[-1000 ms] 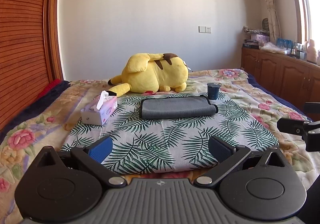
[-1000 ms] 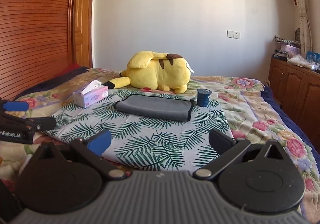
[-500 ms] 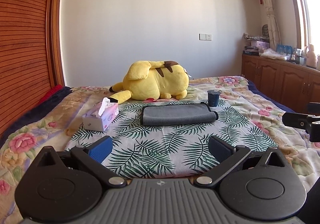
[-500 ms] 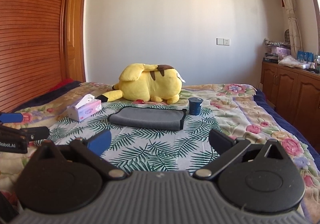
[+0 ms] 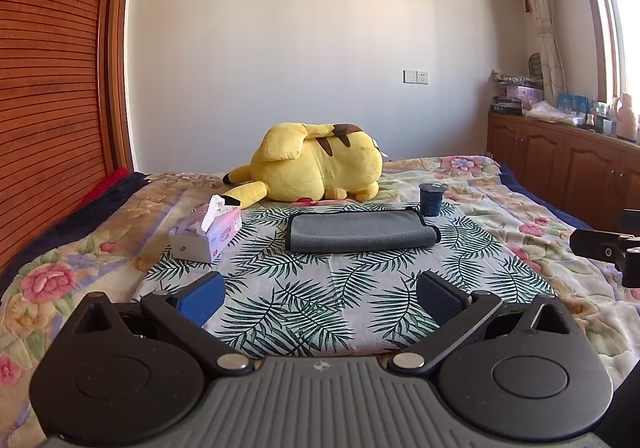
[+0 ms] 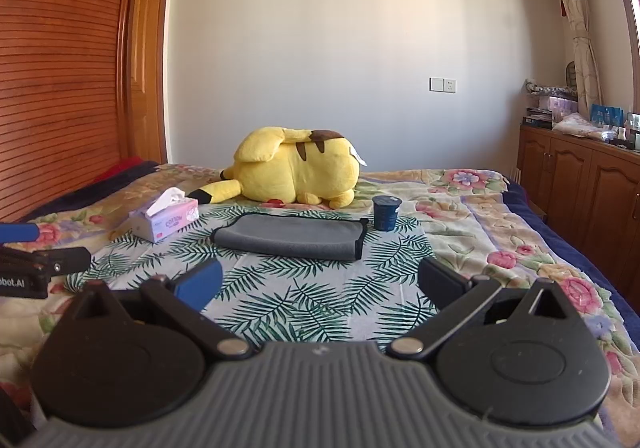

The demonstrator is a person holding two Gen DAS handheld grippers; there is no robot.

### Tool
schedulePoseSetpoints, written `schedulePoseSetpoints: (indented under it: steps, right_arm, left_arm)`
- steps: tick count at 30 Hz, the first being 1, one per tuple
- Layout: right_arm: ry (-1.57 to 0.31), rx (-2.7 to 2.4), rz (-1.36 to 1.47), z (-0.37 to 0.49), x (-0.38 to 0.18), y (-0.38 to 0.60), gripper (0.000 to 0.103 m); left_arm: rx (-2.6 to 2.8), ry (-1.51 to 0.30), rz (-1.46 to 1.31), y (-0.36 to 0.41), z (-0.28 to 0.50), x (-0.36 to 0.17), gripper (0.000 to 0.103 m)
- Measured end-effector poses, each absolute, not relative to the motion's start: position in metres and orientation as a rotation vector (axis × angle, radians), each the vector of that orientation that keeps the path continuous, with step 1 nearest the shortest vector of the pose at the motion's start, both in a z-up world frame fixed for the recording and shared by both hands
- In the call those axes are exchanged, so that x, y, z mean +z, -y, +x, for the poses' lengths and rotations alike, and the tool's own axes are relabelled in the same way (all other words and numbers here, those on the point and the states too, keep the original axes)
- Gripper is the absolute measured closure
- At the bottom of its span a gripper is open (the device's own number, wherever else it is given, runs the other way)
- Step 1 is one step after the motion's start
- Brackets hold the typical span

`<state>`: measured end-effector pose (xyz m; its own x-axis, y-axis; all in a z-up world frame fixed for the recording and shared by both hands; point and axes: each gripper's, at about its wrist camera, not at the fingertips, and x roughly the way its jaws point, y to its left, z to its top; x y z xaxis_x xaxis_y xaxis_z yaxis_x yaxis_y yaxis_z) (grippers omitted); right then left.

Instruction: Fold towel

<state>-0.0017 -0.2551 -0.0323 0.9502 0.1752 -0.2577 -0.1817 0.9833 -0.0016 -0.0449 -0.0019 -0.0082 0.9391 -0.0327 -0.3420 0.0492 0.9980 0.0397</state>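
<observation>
A grey towel [image 5: 360, 231] lies folded into a long flat bundle on the palm-leaf cloth [image 5: 320, 300] on the bed; it also shows in the right wrist view [image 6: 290, 236]. My left gripper [image 5: 320, 298] is open and empty, well short of the towel near the bed's front edge. My right gripper [image 6: 318, 284] is open and empty too, at a similar distance. Part of the right gripper shows at the right edge of the left wrist view [image 5: 608, 248], and the left gripper shows at the left edge of the right wrist view [image 6: 36, 268].
A yellow plush toy [image 5: 316, 167] lies behind the towel. A tissue box [image 5: 206, 234] stands left of the towel, a dark blue cup [image 5: 431, 199] at its far right corner. A wooden wardrobe [image 5: 52, 87] is on the left, cabinets [image 5: 560, 167] on the right.
Both grippers have tilted up and drawn back a little, so the bed sits lower in both views. The towel has not moved. Both stay open.
</observation>
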Motion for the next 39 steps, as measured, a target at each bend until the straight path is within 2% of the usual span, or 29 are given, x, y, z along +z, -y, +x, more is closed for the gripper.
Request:
schedulePoseSetpoints:
  steps: [39]
  right_arm:
    - [-0.256, 0.179, -0.025, -0.0025, -0.0331, 0.2570, 0.000]
  left_arm:
    - [-0.039, -0.341, 0.051, -0.0011, -0.0445, -0.0068, 0.016]
